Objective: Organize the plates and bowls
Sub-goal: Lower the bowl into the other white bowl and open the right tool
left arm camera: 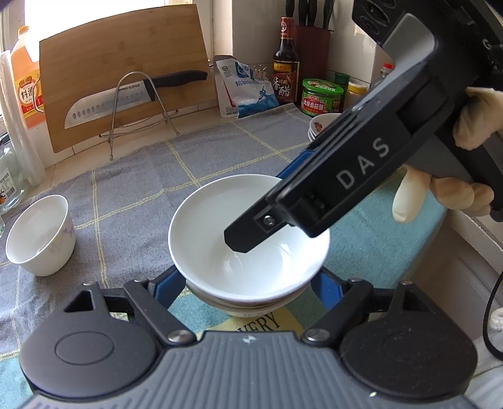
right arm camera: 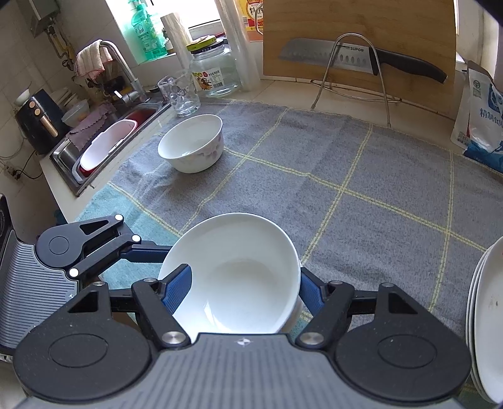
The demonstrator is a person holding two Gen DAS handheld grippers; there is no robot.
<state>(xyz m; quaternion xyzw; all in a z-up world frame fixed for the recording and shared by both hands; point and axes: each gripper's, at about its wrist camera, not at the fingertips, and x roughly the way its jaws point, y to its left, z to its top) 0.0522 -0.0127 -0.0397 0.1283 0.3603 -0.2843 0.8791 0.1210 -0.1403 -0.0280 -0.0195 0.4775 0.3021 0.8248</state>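
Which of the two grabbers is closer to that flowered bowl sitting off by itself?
Left, though neither is close. The left gripper sits beside the white bowl stack, on the flowered bowl's side; the right gripper grips the stack's top bowl.

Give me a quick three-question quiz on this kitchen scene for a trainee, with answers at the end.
1. True or false: the right gripper has one finger inside the top bowl.
2. Where is the knife? A) in the sink B) on the wire rack against the cutting board C) in the flowered bowl
3. What is directly under the top bowl?

Key: 1 true, with the other finger outside the rim. 2 B. 3 more bowls; it tops a stack.
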